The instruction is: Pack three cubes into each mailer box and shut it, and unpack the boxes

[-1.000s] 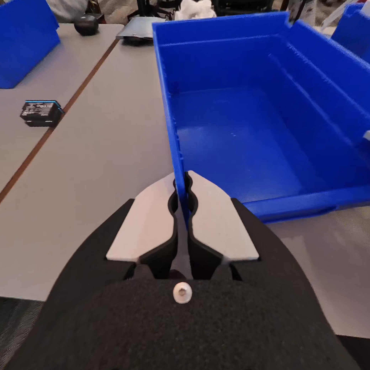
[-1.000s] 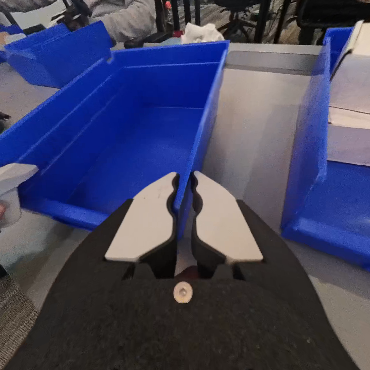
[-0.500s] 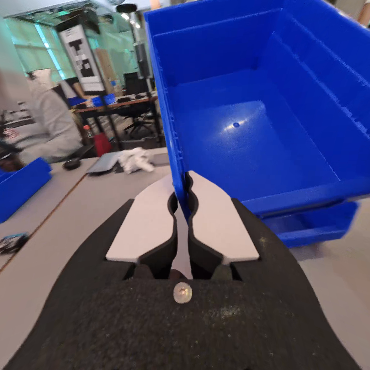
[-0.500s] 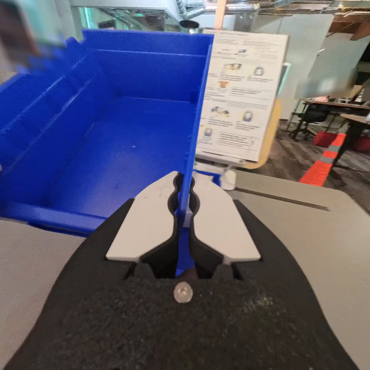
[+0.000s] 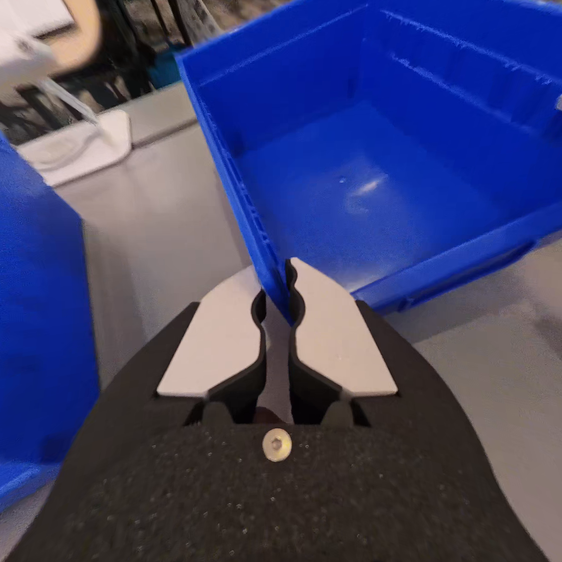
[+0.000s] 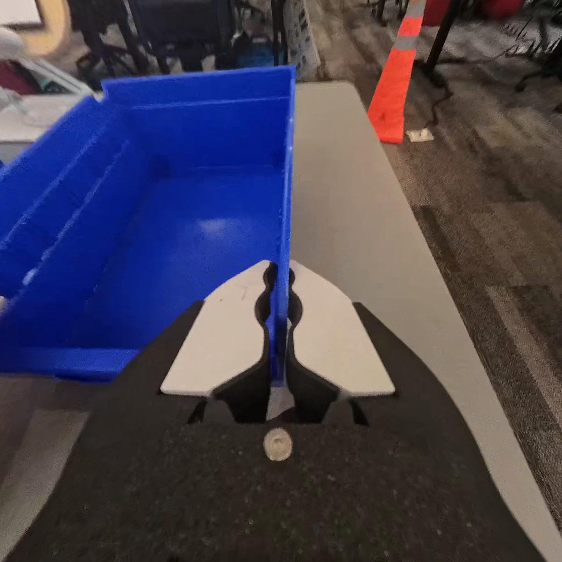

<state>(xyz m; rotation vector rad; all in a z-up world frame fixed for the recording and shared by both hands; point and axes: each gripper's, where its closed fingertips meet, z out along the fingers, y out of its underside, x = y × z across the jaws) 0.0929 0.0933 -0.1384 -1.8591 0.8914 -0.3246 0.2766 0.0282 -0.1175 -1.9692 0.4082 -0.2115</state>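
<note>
An empty blue plastic bin (image 5: 380, 188) fills the upper right of the left wrist view, and it also shows in the right wrist view (image 6: 182, 231). My left gripper (image 5: 275, 273) is shut on the bin's left side wall near its front corner. My right gripper (image 6: 281, 270) is shut on the bin's right side wall near its front corner. The bin sits low over the grey table (image 6: 349, 213); I cannot tell whether it touches. No cubes or mailer boxes are in view.
A second blue bin (image 5: 36, 319) stands close at the left in the left wrist view. A white stand base (image 5: 82, 146) sits behind it. The table's right edge (image 6: 425, 258) is near the held bin; an orange cone (image 6: 395, 76) stands on the carpet beyond. Left tips to right tips: about 20 centimetres.
Both grippers kept their hold on the bin's walls, lifted it off the table, swung it to the right end of the table and brought it back down. The other bin is now on its left.
</note>
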